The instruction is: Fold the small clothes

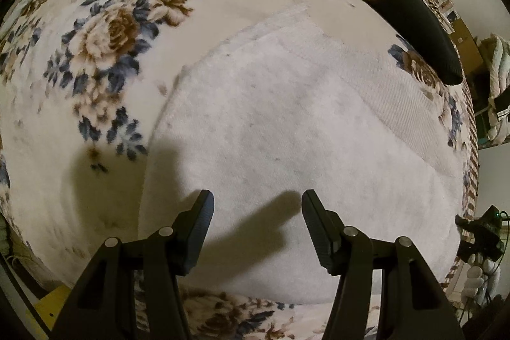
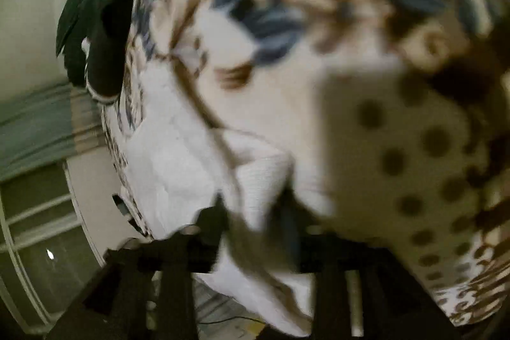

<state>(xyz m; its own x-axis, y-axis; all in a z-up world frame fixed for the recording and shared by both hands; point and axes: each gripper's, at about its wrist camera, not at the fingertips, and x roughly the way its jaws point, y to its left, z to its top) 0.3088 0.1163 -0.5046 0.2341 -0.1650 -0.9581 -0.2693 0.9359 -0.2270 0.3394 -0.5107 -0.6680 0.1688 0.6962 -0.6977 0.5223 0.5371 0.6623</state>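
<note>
A white fleecy garment point(image 1: 287, 123) lies flat on the floral blanket point(image 1: 105, 31), with a ribbed band along its right edge. My left gripper point(image 1: 257, 206) is open and empty, just above the garment's near part. In the blurred right wrist view, my right gripper point(image 2: 255, 206) appears closed on a ribbed corner of the white garment point(image 2: 264, 180), with white cloth point(image 2: 172, 148) trailing to the left; the blur hides the fingertips.
A dark sock with a white patterned cuff point(image 1: 401, 5) lies at the far right on the blanket; it also shows in the right wrist view point(image 2: 98, 31). A spotted cloth point(image 2: 414, 164) is at the right. The bed edge and room clutter point(image 1: 484, 231) are at the right.
</note>
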